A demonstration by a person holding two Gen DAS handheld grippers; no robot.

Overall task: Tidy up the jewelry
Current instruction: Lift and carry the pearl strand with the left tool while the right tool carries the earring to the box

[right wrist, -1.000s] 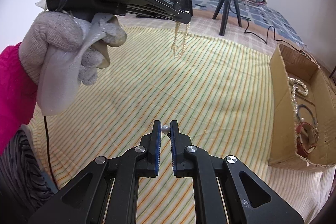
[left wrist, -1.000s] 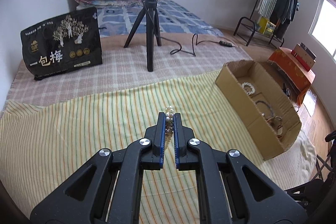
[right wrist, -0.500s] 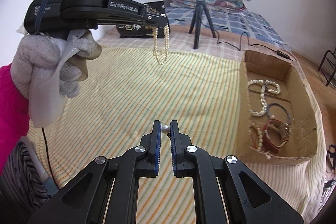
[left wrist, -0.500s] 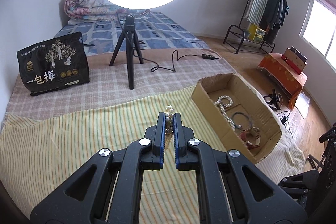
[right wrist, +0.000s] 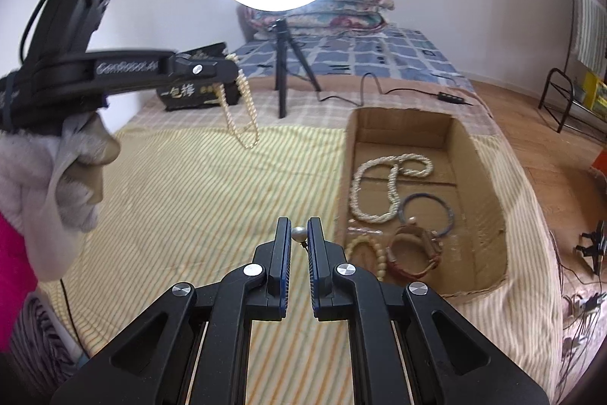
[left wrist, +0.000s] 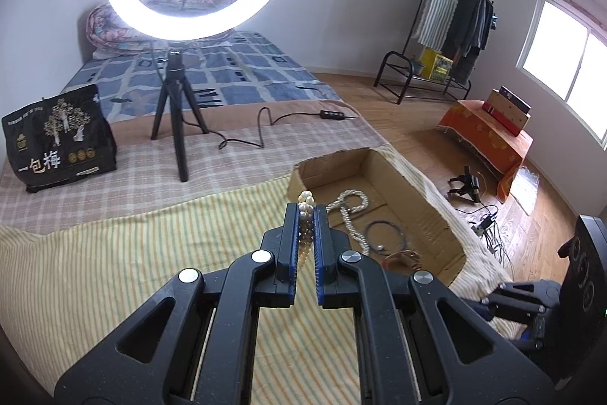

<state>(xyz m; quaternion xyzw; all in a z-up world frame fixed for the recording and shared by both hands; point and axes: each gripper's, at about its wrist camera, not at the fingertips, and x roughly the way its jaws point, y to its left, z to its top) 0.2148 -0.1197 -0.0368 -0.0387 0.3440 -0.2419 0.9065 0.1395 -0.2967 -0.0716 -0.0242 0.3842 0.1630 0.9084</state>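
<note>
My left gripper (left wrist: 305, 211) is shut on a pearl necklace (left wrist: 305, 204). In the right wrist view the left gripper (right wrist: 233, 69) holds it in the air, and the necklace (right wrist: 242, 116) hangs in a loop above the striped cloth (right wrist: 189, 196). My right gripper (right wrist: 298, 234) is shut on a small pearl earring (right wrist: 298, 234), close to the left wall of the cardboard box (right wrist: 347, 154). The box (left wrist: 436, 215) holds a twisted pearl necklace (right wrist: 379, 185), a dark bangle (right wrist: 428, 213), a bead bracelet (right wrist: 366, 251) and a brown leather band (right wrist: 413, 253).
A ring light on a tripod (right wrist: 280, 79) stands behind the cloth, with its cable (left wrist: 261, 128) trailing right. A black bag (left wrist: 57, 135) stands at the back left. The bed edge drops to a wooden floor (left wrist: 436, 139) right of the box.
Both grippers have swung right toward the cardboard box. The hanging necklace has moved with the left gripper, and the box now lies nearer to both. Both grips are unchanged.
</note>
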